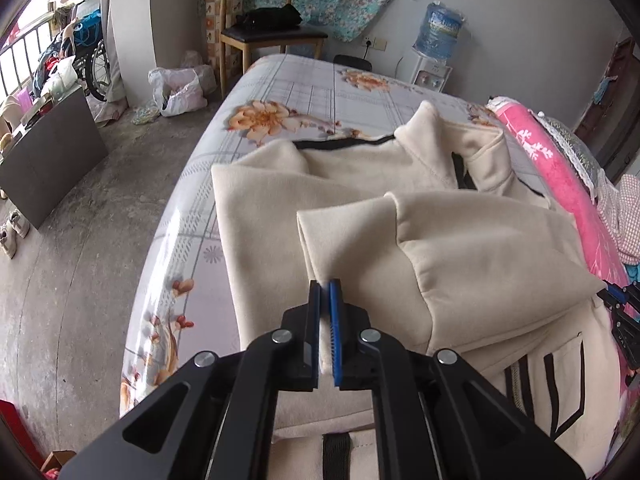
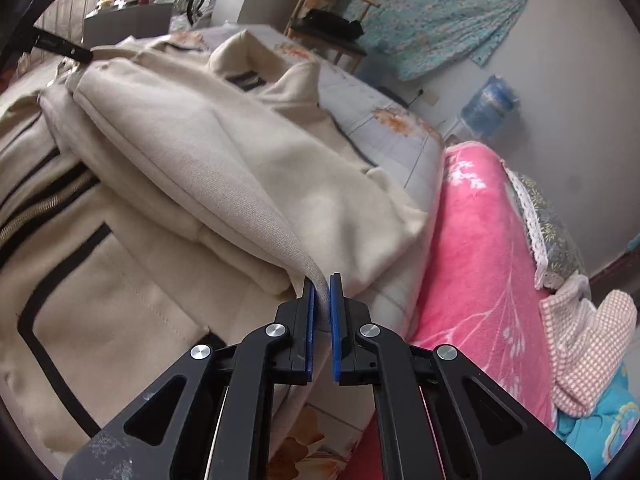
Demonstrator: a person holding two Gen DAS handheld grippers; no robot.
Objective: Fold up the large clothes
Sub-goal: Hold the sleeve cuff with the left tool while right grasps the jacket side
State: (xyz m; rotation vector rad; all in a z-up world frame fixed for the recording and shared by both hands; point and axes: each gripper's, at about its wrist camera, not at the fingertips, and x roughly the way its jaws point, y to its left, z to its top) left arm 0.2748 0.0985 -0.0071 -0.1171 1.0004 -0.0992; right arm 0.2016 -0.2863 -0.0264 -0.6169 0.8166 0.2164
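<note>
Holding a cream jacket (image 1: 460,248) with both hands, I have it spread over the bed (image 1: 304,92), whose sheet is pale grey with orange flowers. My left gripper (image 1: 325,286) is clamped on a fold of the cream cloth, its blue pads pressed almost together with the fabric pinched between them. My right gripper (image 2: 323,280) is likewise closed on the jacket, nipping a thin grey-beige edge of it, the ribbed inner side of the cloth, which rises out of the jaws toward the bulk of the garment. The jacket has black trim lines and a metal zip (image 2: 44,208) at its front, and its collar (image 1: 436,128) stands up toward the far end of the bed. A sleeve lies doubled over the body. Just beside the jacket, on my right, lies a pink blanket (image 2: 480,240) with a white pattern. Beyond the foot of the bed stand a wooden chair (image 1: 272,36) with dark clothing on its seat and a water dispenser (image 1: 436,44) against the wall.
</note>
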